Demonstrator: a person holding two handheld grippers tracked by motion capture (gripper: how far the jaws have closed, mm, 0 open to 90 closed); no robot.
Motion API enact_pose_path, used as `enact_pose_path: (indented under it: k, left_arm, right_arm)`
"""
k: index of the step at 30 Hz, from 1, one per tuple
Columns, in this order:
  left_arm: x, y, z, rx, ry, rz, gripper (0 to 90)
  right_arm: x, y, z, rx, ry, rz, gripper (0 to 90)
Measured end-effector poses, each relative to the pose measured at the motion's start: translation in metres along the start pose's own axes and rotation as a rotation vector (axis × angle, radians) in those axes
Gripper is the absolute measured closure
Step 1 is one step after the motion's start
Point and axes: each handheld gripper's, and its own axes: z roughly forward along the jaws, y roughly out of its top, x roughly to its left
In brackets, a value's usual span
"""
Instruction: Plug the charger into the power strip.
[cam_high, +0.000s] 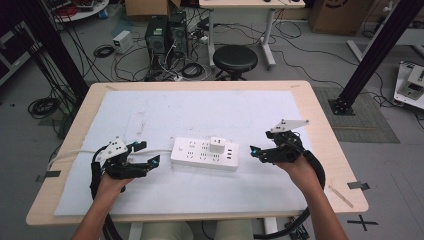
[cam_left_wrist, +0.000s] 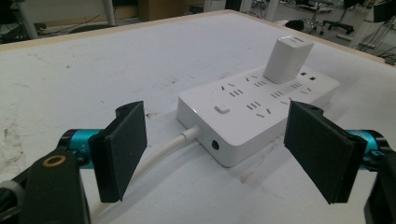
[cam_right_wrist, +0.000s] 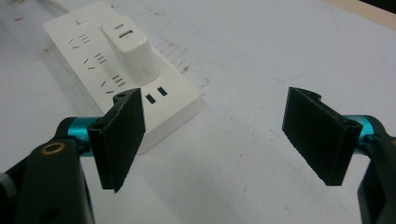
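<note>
Even, bright indoor light from overhead; no hard shadows. In the high view the white mat reads slightly bluish and washed out, low detail, soft overall, with mild barrel bend at the table edges. Dim floor corners at top left. Left gripper view: power strip sharp enough, soft shadow under its near edge, faint sheen on the charger; near jaws are a bit soft, the background is blurred. Right gripper view: flat light, the mat is overexposed toward top right, pads in the foreground are slightly out of focus with a grainy texture.
</note>
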Motion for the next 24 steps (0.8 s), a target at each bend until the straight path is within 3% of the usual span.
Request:
enact_pose_path:
  k: [4, 11, 24]
  left_arm:
    - [0.001, 0.000, -0.003, 0.001, 0.006, 0.003, 21.3]
    - [0.001, 0.000, -0.006, 0.002, 0.011, 0.003, 21.3]
    - [0.001, -0.001, -0.009, 0.005, 0.019, 0.004, 21.3]
  right_arm:
    - [-0.001, -0.014, -0.007, -0.042, -0.034, 0.039, 21.7]
    - [0.000, -0.031, -0.011, -0.055, -0.065, 0.074, 21.7]
    - [0.000, -0.044, -0.015, -0.069, -0.054, 0.094, 21.7]
